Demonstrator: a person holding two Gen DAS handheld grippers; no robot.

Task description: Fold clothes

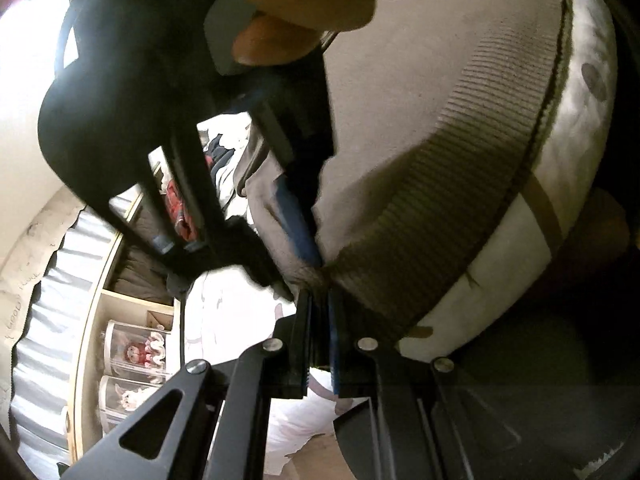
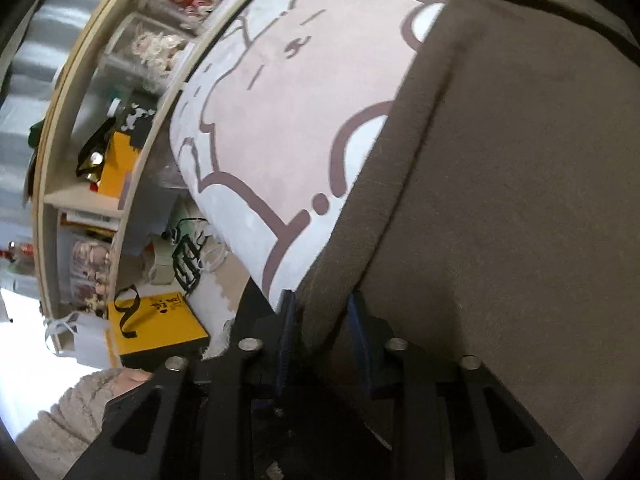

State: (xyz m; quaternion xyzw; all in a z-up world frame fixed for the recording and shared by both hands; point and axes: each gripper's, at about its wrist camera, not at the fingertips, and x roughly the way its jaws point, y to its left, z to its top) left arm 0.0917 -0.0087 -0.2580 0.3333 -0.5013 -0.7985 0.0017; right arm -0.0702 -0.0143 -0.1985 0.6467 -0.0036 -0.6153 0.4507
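Both grippers pinch the brown garment [image 2: 500, 200]: left gripper [image 1: 320, 304] fingers closed on its ribbed hem, right gripper [image 2: 322, 308] fingers clamped on a fold at 6 o'clock.

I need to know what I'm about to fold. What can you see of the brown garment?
The brown garment looks like soft, matte knit fabric with a ribbed hem band and stitched seams. It lies on a pink-and-white cartoon-print blanket. The right gripper is shut on a folded edge; the left gripper is shut on the fabric at the ribbed band's corner.
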